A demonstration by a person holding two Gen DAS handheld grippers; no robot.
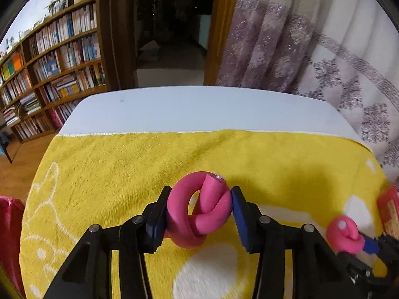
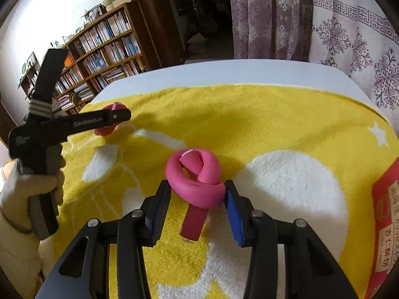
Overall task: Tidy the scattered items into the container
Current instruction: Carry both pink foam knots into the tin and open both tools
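Two pink knots are lying on the yellow towel [image 2: 249, 114] covering the tabletop [image 1: 199, 109]. The left gripper [image 1: 199, 214] is clamping one knot [image 1: 199, 211]. The right gripper [image 2: 198, 205] is bracketing the second knot [image 2: 194, 177], apparently gripping it. One red box [image 2: 385, 226] is sitting at the towel's right edge.

1. A red box [image 2: 385, 226] with printed characters is cut off by the right edge of the right wrist view; only a strip of it shows in the left wrist view.
2. A dark red object [image 1: 10, 239] at the left edge of the left wrist view is cropped, and what it is cannot be told.
3. In the right wrist view, the left gripper [image 2: 113, 119] covers most of a pink foam knot [image 2: 106, 130].
4. The doorway [image 1: 172, 25] behind the table is too dark to read.
5. Book spines on the bookshelf [image 1: 49, 69] are too small to read.
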